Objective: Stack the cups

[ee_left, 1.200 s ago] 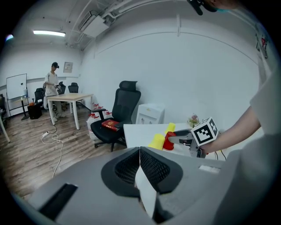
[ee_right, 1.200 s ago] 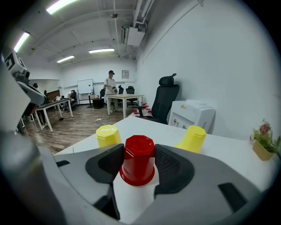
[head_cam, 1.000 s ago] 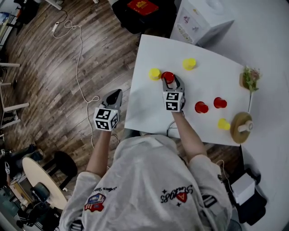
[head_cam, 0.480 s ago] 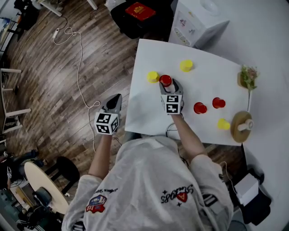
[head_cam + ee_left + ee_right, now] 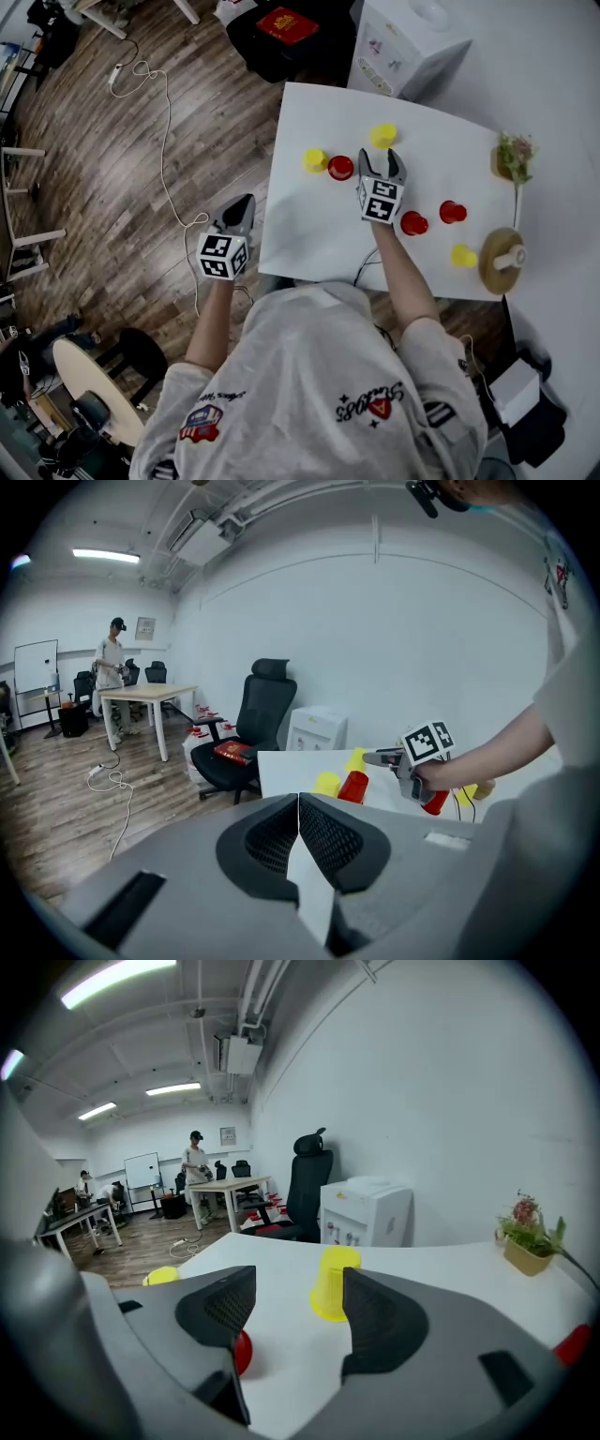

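Six upturned cups stand on the white table (image 5: 309,225). A yellow cup (image 5: 315,159) and a red cup (image 5: 340,168) sit side by side at the far left. Another yellow cup (image 5: 382,135) stands farther back. Two red cups (image 5: 413,223) (image 5: 453,212) and a yellow one (image 5: 463,256) are at the right. My right gripper (image 5: 382,161) is open and empty, just right of the left red cup (image 5: 242,1352), pointing at the far yellow cup (image 5: 333,1283). My left gripper (image 5: 246,201) is shut and empty, over the floor left of the table.
A water dispenser (image 5: 408,42) stands behind the table. A potted plant (image 5: 514,159) and a round wooden stand (image 5: 502,264) sit along the right edge. An office chair with a red book (image 5: 291,23) and a floor cable (image 5: 164,141) are at the left.
The right gripper opened and let go of the red cup beside the left yellow cup, then moved right toward the far yellow cup. The left gripper barely moved.
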### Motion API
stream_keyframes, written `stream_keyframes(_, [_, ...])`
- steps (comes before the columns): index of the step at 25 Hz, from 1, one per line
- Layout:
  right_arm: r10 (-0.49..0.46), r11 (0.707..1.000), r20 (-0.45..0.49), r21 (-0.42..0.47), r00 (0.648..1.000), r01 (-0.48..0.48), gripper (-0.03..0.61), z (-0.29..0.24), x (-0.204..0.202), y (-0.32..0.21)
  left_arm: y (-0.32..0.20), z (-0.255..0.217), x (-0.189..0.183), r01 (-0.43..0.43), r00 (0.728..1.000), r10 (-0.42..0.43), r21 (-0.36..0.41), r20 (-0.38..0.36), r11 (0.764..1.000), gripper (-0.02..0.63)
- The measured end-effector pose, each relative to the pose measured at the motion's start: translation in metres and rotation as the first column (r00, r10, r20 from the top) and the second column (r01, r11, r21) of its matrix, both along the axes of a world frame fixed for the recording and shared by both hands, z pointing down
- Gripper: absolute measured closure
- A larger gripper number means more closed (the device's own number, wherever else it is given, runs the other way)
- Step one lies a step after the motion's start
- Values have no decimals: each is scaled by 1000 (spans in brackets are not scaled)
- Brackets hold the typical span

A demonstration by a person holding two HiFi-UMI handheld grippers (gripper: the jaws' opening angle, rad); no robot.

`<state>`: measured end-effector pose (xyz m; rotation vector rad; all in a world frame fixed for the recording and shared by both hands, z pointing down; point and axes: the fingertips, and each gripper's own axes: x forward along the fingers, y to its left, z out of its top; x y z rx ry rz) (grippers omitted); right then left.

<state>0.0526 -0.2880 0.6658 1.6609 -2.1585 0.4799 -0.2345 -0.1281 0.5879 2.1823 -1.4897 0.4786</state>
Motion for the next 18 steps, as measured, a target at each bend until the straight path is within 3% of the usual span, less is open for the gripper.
stream_keyframes(4, [53, 999, -29, -8, 998, -53, 288, 2, 21, -40, 4, 1, 0, 6, 1000, -6, -1, -2, 1000, 607])
stream_keyframes(8, [58, 994, -59, -88, 997, -64, 288, 10, 30, -65, 8, 1, -2, 18, 1000, -18, -4, -2, 1000, 607])
stream_keyframes(10, [41, 987, -68, -154, 997, -51, 299, 17, 29, -66, 9, 0, -3, 24, 1000, -24, -4, -3, 1000, 607])
stream_keyframes(14, [22, 978, -88, -203, 996, -40, 364, 23, 30, -61, 11, -2, -4, 21, 1000, -21, -3, -3, 1000, 607])
stream_keyframes(18, [16, 983, -89, -178, 996, -32, 365, 12, 30, -43, 12, -2, 0, 7, 1000, -7, 0, -7, 1000, 607])
